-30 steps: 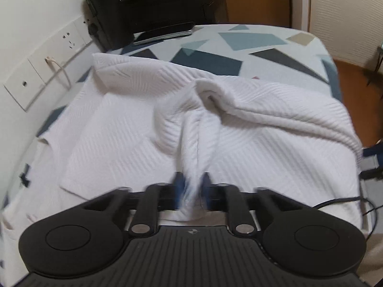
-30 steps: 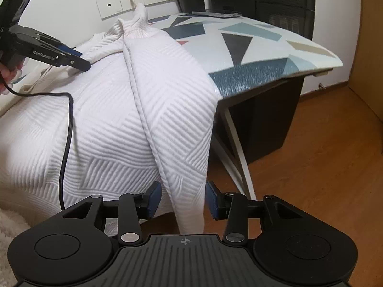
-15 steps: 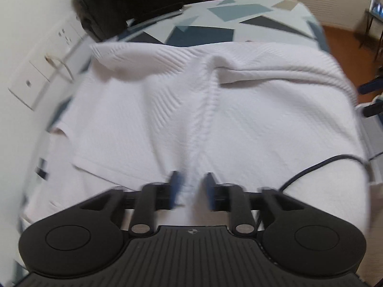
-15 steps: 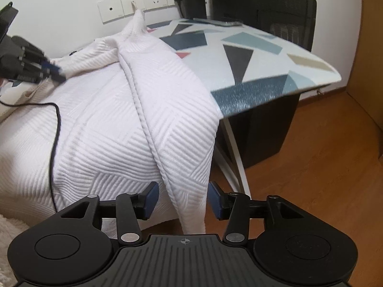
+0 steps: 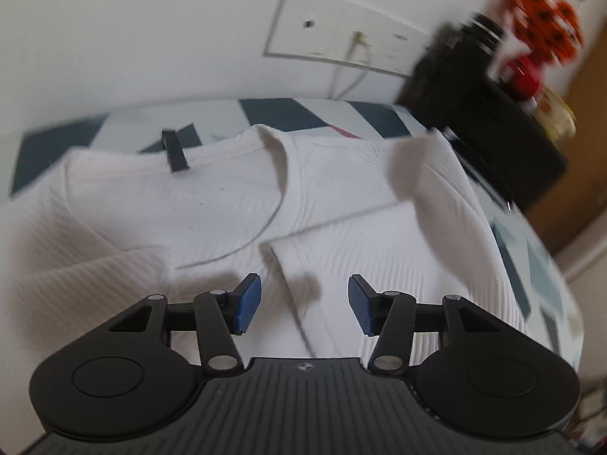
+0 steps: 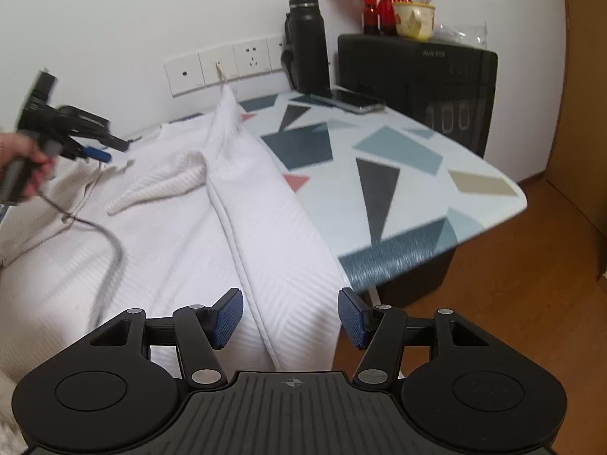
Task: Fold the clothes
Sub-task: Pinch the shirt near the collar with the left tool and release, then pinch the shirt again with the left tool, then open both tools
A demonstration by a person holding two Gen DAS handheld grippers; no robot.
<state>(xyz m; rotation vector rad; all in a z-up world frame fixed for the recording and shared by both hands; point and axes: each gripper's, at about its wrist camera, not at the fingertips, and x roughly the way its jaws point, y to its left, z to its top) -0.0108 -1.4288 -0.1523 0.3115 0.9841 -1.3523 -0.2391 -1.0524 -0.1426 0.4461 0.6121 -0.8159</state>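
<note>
1. White textured sweater (image 6: 182, 250) lies spread over the near half of the patterned counter (image 6: 398, 174); its near part hangs over the counter's front edge. A side panel is turned inward and stands as a raised ridge down the garment's right side.
2. Left hand-held gripper (image 5: 304, 303): jaws wide apart, nothing between them, above the neckline (image 5: 242, 235) end, near the wall edge.
3. Right hand-held gripper (image 6: 290, 316): jaws apart, straddling the ridge's lower end at the front edge without pinching it.
4. My judgement: mid-fold, between grasps. Next move calls for closing on a fabric edge; which edge I cannot settle.
5. Left view blurred.
</note>
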